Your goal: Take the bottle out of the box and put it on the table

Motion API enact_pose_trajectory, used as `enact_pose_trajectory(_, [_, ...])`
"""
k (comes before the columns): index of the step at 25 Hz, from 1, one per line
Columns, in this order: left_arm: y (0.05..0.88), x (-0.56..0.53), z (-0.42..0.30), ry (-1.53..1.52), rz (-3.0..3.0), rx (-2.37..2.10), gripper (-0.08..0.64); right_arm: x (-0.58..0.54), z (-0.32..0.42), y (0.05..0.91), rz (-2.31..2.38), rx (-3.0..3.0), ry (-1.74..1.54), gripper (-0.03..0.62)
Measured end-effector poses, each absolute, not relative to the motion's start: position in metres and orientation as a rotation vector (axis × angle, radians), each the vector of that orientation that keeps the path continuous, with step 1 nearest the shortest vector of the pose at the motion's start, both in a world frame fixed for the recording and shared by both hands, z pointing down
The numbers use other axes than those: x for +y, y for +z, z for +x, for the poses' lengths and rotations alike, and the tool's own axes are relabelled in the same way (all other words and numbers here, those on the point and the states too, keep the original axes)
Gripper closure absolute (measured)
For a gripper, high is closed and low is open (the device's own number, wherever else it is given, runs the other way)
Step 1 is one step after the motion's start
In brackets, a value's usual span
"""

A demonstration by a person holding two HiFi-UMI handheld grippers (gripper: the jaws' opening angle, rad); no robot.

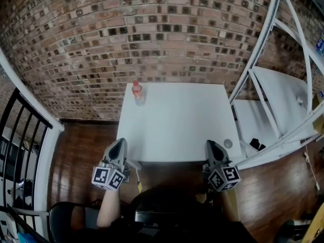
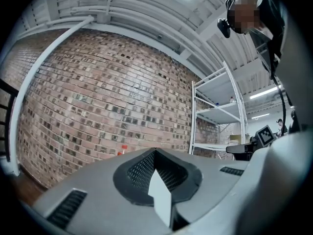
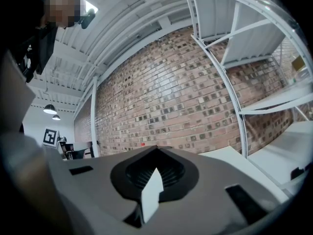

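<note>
Now bottle (image 1: 137,93) far across table (image 1: 177,128) from left gripper (image 1: 119,142), right gripper (image 1: 210,144); both closed.

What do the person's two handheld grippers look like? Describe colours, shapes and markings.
The left gripper and right gripper are grey wedge-shaped shells tapering to a point. The left cube and right cube at their rear ends carry black-and-white square markers. Up close, a dark ribbed recess surrounds each pair of jaws, with slotted vents beside it.

One bottle (image 1: 137,92) at upper centre. One white table (image 1: 177,128) in the middle. Two grippers low in the frame: left gripper (image 1: 120,142) and right gripper (image 1: 210,145). One white shelf (image 1: 265,54) at the right. One dark chair (image 1: 65,215) at lower left.
</note>
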State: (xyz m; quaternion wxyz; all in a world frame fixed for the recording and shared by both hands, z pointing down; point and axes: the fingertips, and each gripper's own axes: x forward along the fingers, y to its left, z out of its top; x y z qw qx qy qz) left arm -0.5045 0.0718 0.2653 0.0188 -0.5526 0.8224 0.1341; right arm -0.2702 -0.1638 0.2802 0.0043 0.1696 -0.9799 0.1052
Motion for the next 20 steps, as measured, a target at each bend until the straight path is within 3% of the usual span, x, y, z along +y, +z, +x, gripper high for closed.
enact_pose_trajectory(20, [0.265, 0.103, -0.503, 0.402, -1.684, 2.575, 0.563, -0.149, -0.271, 0.278, 0.522, -3.061, 0.245, 0.591])
